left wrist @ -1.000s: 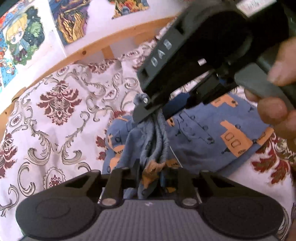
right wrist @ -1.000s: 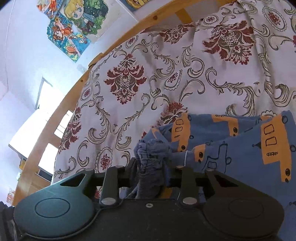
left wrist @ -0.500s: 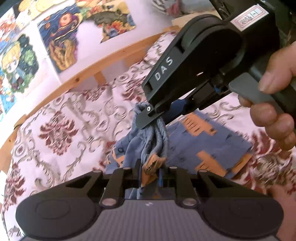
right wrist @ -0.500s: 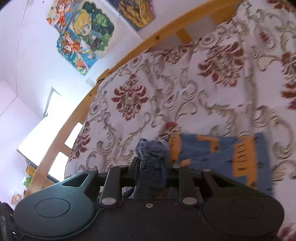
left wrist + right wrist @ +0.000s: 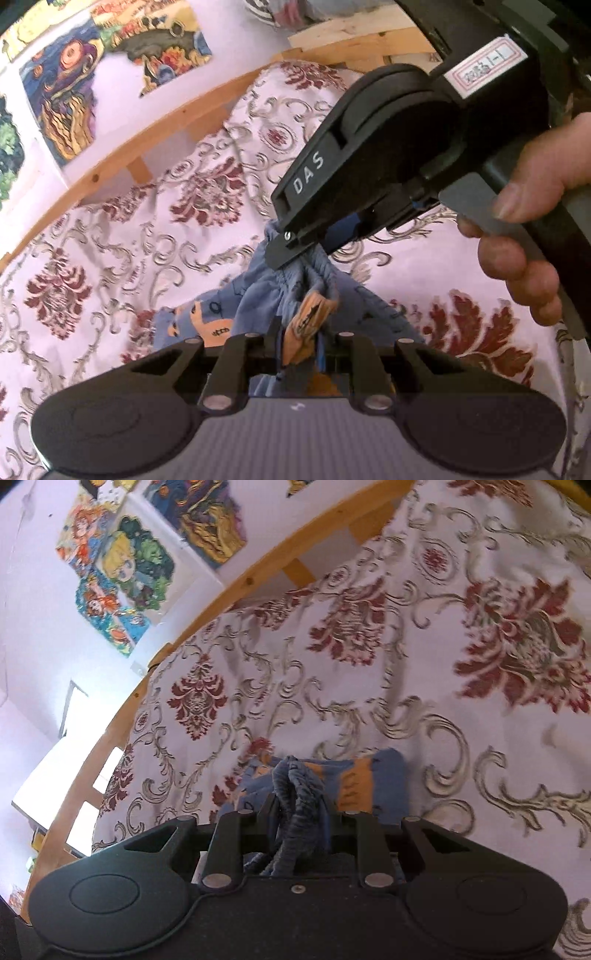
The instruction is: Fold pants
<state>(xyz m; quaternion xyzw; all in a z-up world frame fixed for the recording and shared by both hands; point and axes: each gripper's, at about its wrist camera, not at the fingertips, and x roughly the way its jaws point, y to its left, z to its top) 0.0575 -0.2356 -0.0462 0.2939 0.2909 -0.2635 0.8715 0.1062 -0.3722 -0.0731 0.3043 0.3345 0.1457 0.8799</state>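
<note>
1. At far left in the left wrist view, colourful posters (image 5: pixel 66 107) hung on the pale wall above the wooden bed rail (image 5: pixel 155 147)
2. The bedspread (image 5: pixel 122 236), white with dark red and grey scrollwork, covered the bed below the rail
3. The pants (image 5: pixel 266 295), blue with orange printed shapes, hung bunched between the two tools, and their lower cloth appeared to lie on the bedspread
4. The left claw (image 5: pixel 300 343) was clenched on a gathered fold of the pants, an orange patch sticking up between its fingers
5. Above it, the right claw (image 5: pixel 286 249) pinched the ruffled waistband, so the two grips sat close together, one over the other
6. At far right, a hand (image 5: pixel 524 236) gripped the right tool's handle (a finger rested on the grey trigger)
7. In the right wrist view the right claw (image 5: pixel 299 812) was shut tight on the same twisted waistband, with the rest of the pants (image 5: pixel 369 779) showing just beyond it over the bedspread (image 5: pixel 369 686)
</note>
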